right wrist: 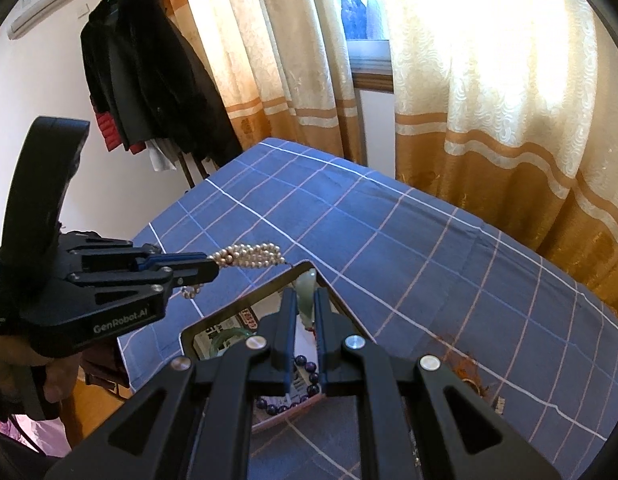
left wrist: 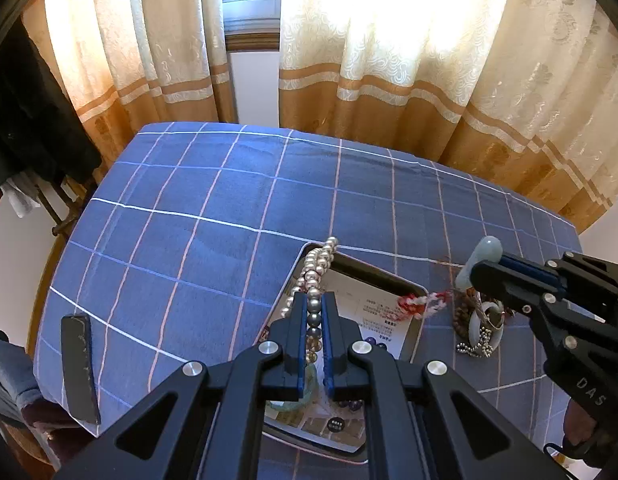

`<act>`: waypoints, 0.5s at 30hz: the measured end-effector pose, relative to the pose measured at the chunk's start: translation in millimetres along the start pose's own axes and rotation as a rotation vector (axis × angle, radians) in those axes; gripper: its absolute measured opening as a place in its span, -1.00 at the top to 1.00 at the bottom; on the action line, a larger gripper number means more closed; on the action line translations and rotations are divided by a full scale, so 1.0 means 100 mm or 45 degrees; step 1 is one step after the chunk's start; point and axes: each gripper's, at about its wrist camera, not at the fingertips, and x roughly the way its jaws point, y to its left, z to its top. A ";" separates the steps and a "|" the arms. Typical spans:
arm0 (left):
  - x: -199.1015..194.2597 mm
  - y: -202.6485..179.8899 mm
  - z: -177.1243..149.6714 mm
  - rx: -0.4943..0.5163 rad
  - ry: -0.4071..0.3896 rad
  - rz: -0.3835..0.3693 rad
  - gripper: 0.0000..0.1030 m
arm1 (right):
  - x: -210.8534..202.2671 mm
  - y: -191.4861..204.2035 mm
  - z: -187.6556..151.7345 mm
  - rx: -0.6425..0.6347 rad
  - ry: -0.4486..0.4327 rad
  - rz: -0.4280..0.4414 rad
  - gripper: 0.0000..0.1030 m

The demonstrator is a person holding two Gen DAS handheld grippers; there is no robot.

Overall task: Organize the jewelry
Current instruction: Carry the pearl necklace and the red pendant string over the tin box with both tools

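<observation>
Left tool (left wrist: 315, 312) grips the pearl strand (left wrist: 317, 268) and right tool (right wrist: 307, 308) a pale jade piece (right wrist: 307, 294), both over the tray (left wrist: 389, 280) at lower centre, which holds some beads, while tangled pieces (left wrist: 479, 328) at right await sorting.

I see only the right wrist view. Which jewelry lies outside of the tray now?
Observer: A small pile lies on the cloth, right of the tray: a white bangle and a fine bead chain among it.
Operator: Is something near the tray's rim?
Observer: A red-and-white braided cord lies over its right rim.
Operator: And at the left side?
Observer: A flat black bar lies near the cloth's edge.
</observation>
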 end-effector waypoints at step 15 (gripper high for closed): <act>0.33 -0.01 0.00 0.024 0.071 0.008 0.89 | 0.34 -0.08 0.01 -0.007 0.059 -0.011 0.78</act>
